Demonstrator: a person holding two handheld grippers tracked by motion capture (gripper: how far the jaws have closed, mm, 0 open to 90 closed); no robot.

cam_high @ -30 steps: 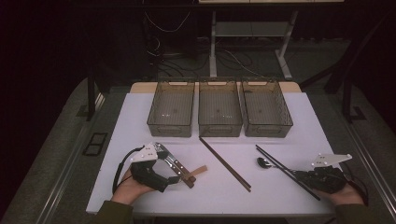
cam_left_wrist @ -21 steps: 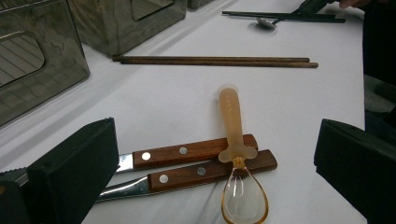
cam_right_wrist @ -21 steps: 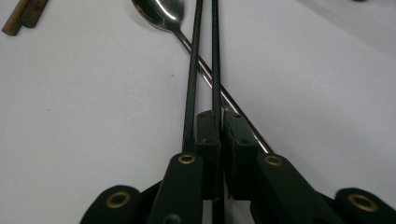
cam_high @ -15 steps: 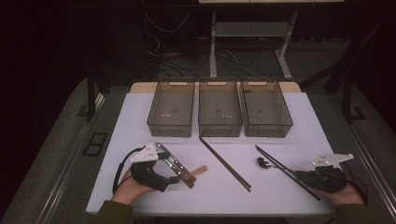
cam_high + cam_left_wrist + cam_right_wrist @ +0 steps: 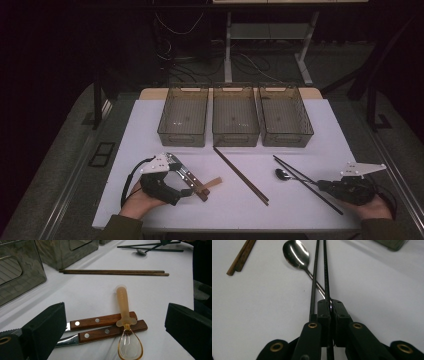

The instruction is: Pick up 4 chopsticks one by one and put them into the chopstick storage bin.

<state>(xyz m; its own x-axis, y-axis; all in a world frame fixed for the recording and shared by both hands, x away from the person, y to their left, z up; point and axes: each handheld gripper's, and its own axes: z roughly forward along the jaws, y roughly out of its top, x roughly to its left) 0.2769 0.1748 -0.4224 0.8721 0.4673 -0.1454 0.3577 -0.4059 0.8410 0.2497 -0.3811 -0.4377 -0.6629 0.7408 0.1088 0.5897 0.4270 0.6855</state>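
My right gripper (image 5: 324, 185) (image 5: 330, 305) lies low on the table at the near right, shut on one of two black chopsticks (image 5: 300, 181) (image 5: 326, 272). The other black chopstick (image 5: 314, 277) runs just beside its left jaw. A metal spoon (image 5: 281, 173) (image 5: 295, 251) lies under them, its handle reaching in at the jaw tips. My left gripper (image 5: 188, 181) (image 5: 117, 336) stands open at the near left. Between its wide jaws lie two wooden-handled knives (image 5: 196, 185) (image 5: 105, 320) with an amber plastic spoon (image 5: 214, 183) (image 5: 123, 305) across their handles.
A pair of brown wooden chopsticks (image 5: 242, 176) (image 5: 112, 272) lies slantwise mid-table. Three smoky see-through bins (image 5: 183, 117) (image 5: 235, 117) (image 5: 285, 115) stand side by side along the back of the white table (image 5: 145, 135). A hand holds each gripper at the near edge.
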